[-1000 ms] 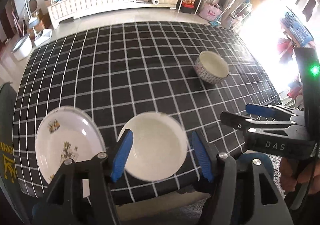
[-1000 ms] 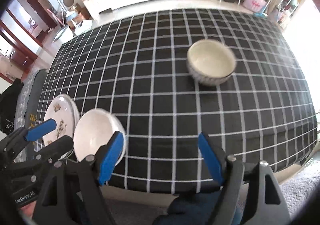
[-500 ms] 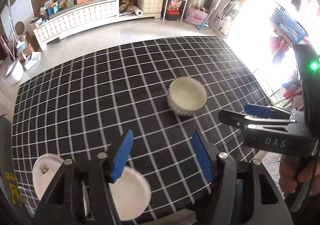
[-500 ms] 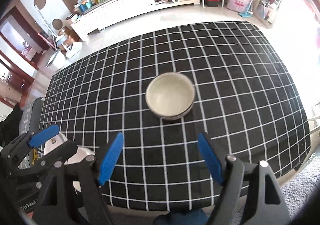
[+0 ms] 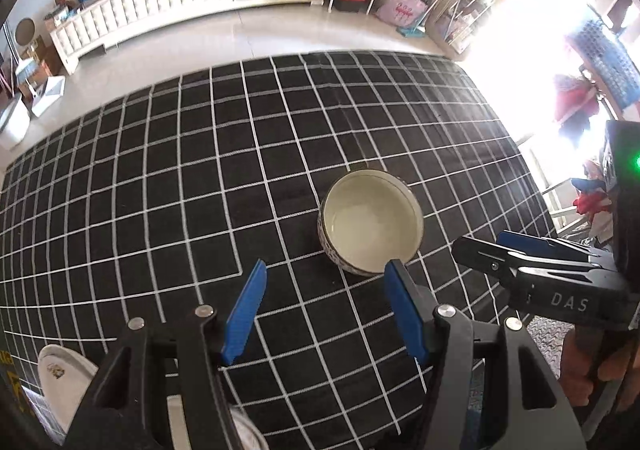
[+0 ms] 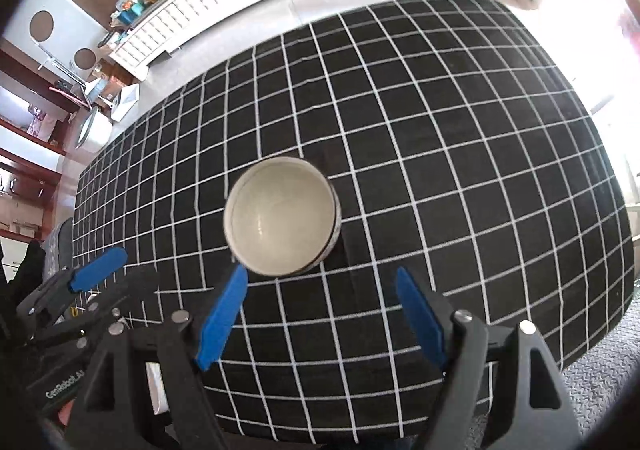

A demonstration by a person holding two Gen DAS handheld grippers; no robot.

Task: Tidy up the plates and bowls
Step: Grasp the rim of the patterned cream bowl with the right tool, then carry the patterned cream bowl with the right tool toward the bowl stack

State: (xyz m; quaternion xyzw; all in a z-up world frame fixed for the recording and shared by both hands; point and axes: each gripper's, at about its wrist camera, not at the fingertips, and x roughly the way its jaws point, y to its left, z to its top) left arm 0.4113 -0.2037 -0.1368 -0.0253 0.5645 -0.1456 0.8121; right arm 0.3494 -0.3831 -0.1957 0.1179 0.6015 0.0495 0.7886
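A cream bowl [image 5: 372,222] with a patterned outside stands on the black checked tablecloth [image 5: 160,190]; it also shows in the right wrist view [image 6: 282,216]. My left gripper [image 5: 324,290] is open and empty, above the cloth, with the bowl just ahead of its right finger. My right gripper [image 6: 320,302] is open and empty, with the bowl just ahead of its left finger. A white plate with a printed motif [image 5: 60,386] lies at the table's near left edge, mostly hidden behind the left gripper's body. A second white dish [image 5: 248,434] peeks out below it.
The right gripper [image 5: 540,262] shows at the right of the left wrist view; the left gripper [image 6: 84,282] shows at the left of the right wrist view. Beyond the table are a tiled floor and a long white cabinet [image 5: 160,10].
Both grippers have risen and swung toward the bowl. The plate and white dish have slid to the bottom left of the left wrist view. Both grippers stay open.
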